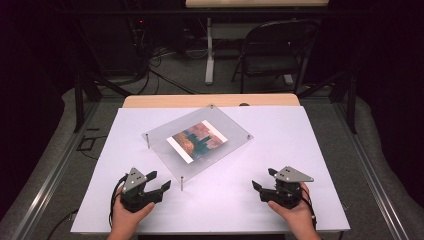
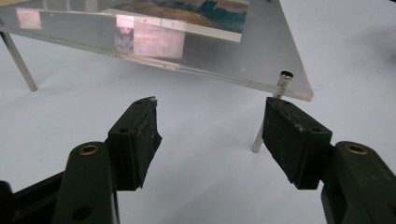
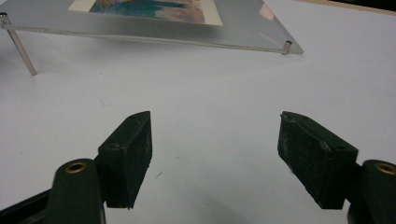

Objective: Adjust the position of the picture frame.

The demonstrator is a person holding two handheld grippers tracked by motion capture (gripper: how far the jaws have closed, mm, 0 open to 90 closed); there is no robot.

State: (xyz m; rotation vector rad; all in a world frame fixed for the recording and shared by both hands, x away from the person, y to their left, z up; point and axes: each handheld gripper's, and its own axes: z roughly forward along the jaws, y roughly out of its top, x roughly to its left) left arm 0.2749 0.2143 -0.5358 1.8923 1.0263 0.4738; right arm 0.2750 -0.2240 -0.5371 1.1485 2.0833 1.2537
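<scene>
Acrylic frame [image 1: 197,141] stands at the middle of the white table [image 1: 300,150], turned so that one corner points toward the person. It is a clear plate raised on thin metal posts [image 1: 181,183], with a coloured picture [image 1: 197,141] lying flat in its middle. The raised mounting leaves a gap beneath the plate, which appears intended to give jaws access to an edge or a post.

The left gripper [image 1: 154,181] rests near the table's front edge, just beside the nearest post and aimed at it. In the left gripper view its pads [image 2: 137,135] are spread wide with nothing between them; the post [image 2: 271,112] shows just behind the right-hand pad. The right gripper [image 1: 264,179] sits well apart from the frame at the front right, jaws likewise spread and empty, pointing toward the plate's far corner [image 3: 287,46]. Both placements read as a ready stance, one hand to each side of the frame.

The table surface is matte white, over a wooden top visible at the far edge. Behind it stand a folding chair [image 1: 275,50], loose cables [image 1: 155,75] and dark drapes.
</scene>
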